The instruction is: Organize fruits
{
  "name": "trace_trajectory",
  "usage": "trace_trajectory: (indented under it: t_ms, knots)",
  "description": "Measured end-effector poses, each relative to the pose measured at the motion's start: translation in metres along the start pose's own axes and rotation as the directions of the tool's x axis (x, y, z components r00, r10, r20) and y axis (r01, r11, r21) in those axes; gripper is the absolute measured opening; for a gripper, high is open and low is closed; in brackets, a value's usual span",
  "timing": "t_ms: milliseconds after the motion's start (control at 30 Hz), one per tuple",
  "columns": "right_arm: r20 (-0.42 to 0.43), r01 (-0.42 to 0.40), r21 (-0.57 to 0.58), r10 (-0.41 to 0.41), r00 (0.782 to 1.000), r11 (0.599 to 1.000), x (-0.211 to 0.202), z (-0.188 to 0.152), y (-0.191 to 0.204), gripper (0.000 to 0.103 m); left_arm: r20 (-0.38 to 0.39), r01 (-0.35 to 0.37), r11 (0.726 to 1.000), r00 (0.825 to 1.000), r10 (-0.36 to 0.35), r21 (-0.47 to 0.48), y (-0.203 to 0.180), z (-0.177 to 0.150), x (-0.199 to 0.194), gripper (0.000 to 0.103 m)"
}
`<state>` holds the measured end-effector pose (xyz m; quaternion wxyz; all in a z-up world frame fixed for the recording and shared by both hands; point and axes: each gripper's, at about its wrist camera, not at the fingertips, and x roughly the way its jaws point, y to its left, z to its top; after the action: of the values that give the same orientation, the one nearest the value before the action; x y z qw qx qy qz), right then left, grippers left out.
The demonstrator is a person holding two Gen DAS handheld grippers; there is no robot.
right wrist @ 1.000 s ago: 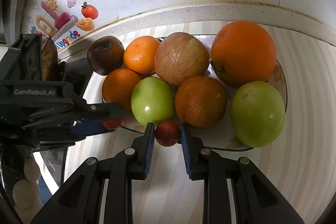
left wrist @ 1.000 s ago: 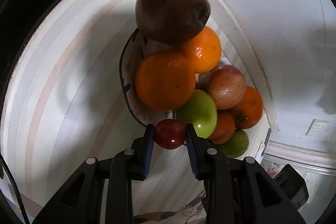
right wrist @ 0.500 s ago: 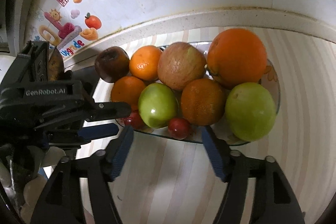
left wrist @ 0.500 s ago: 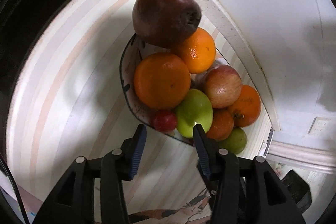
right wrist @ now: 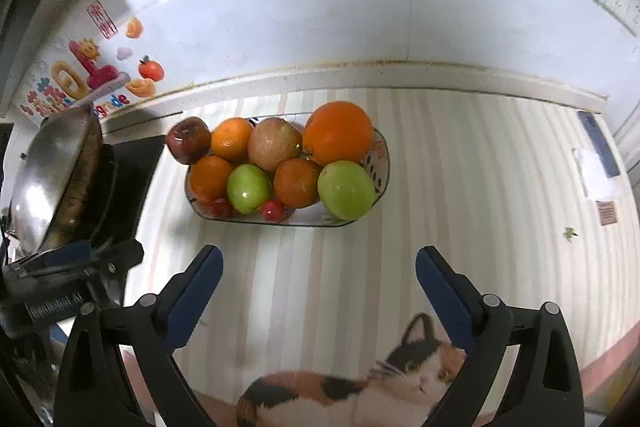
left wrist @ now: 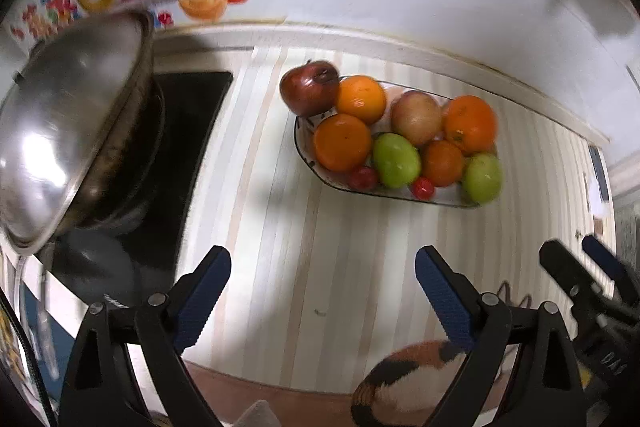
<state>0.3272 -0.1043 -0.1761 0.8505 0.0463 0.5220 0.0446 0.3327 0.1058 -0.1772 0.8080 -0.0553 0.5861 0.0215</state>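
Note:
A patterned oval dish (right wrist: 382, 163) on the striped counter holds several oranges, two green apples, a pale red apple and a dark red apple (right wrist: 188, 139) at its left end. Two small red fruits lie at its front edge, one on the left (right wrist: 218, 207) and one nearer the middle (right wrist: 273, 210). The dish also shows in the left wrist view (left wrist: 304, 143). My left gripper (left wrist: 322, 279) and my right gripper (right wrist: 319, 279) are both wide open, empty and well back from the dish.
A steel wok (left wrist: 68, 131) sits on a black hob (left wrist: 196, 107) left of the dish. A calico cat picture (right wrist: 360, 383) is at the counter's near edge. The wall with fruit stickers (right wrist: 120, 75) stands right behind the dish.
Each gripper let go of its small red fruit at the dish's front edge. Both then opened wide and pulled back and up from the dish.

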Motion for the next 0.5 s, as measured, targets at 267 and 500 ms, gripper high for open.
trace_trajectory:
  t_ms: [267,500]
  knots:
    - [0.080,0.023,-0.002,-0.022,0.997,1.000,-0.089,-0.016,0.005,0.100,0.142,-0.003,0.998,0.990,-0.006,0.064,-0.016,-0.025,-0.079,0.094]
    - [0.160,0.048,0.018,-0.050,0.986,0.999,-0.168,-0.053,0.021,0.100,0.249,0.019,0.993,0.967,-0.049,0.119,-0.009,-0.053,-0.144,0.094]
